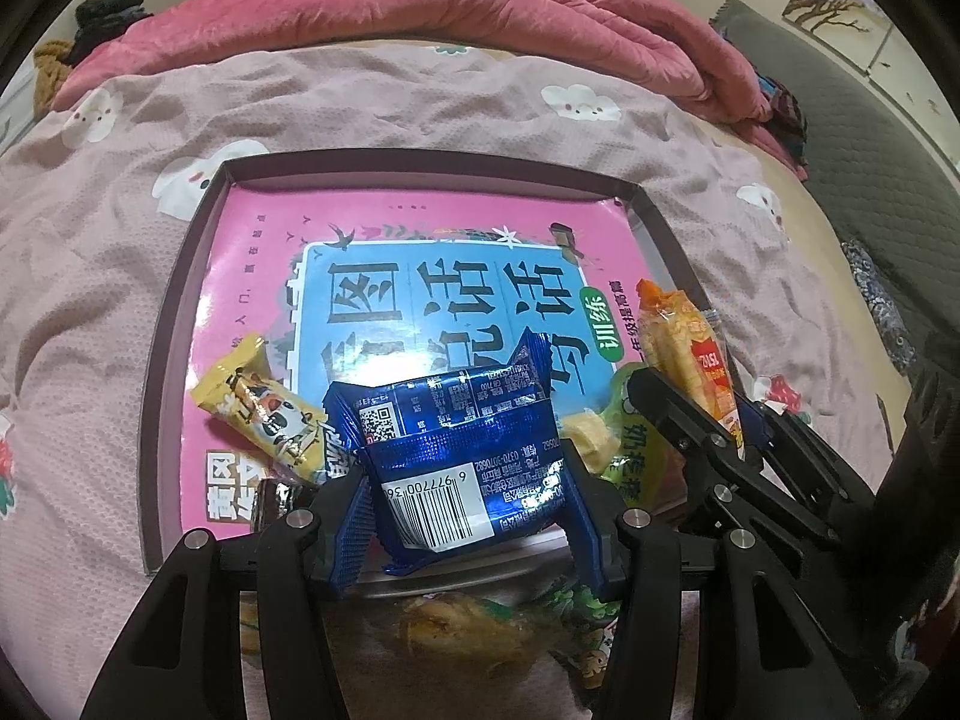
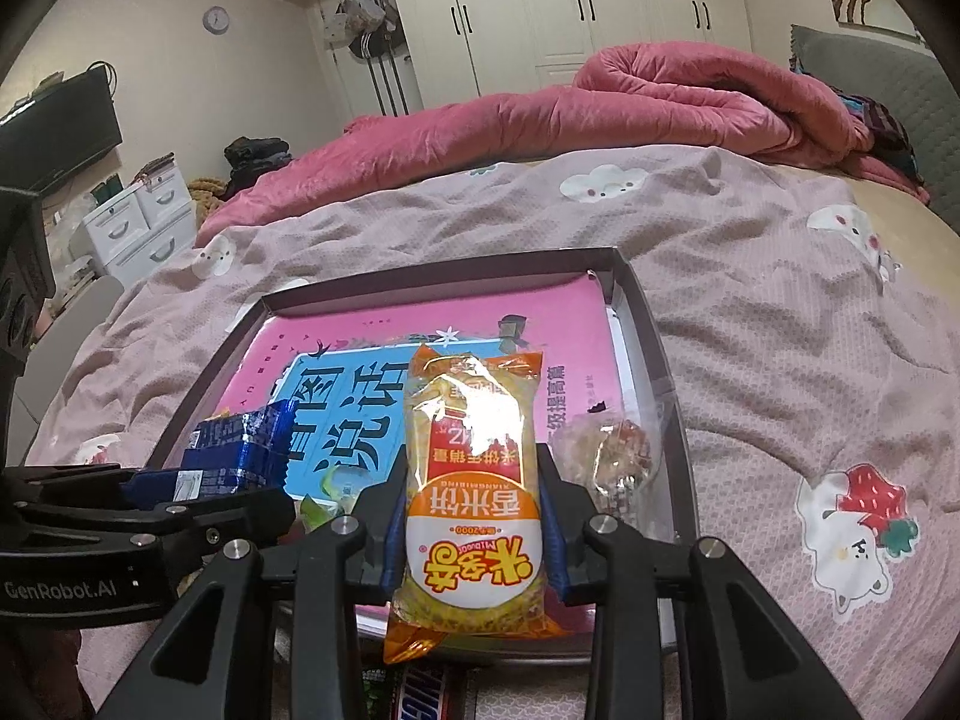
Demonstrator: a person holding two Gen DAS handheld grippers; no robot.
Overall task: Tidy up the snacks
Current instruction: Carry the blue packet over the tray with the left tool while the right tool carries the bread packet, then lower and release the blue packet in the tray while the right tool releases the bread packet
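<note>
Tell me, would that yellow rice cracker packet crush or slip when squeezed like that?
Probably somewhat fragile: the rice cracker packet shows crisp cakes through clear film, so a hard squeeze by the right gripper could crack them. The glossy wrapper looks slippery, though the pads pinch its middle. It likely stays fairly stiff, since it stands straight without sagging.

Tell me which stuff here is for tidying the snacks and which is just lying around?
For the job:
- blue snack packet, in the left gripper
- rice cracker pack, in the right gripper
- yellow cow-print snack, in the tray
- clear-wrapped snack, in the tray
- tray

Just lying about:
- pink quilt
- wall clock
- white drawers
</note>
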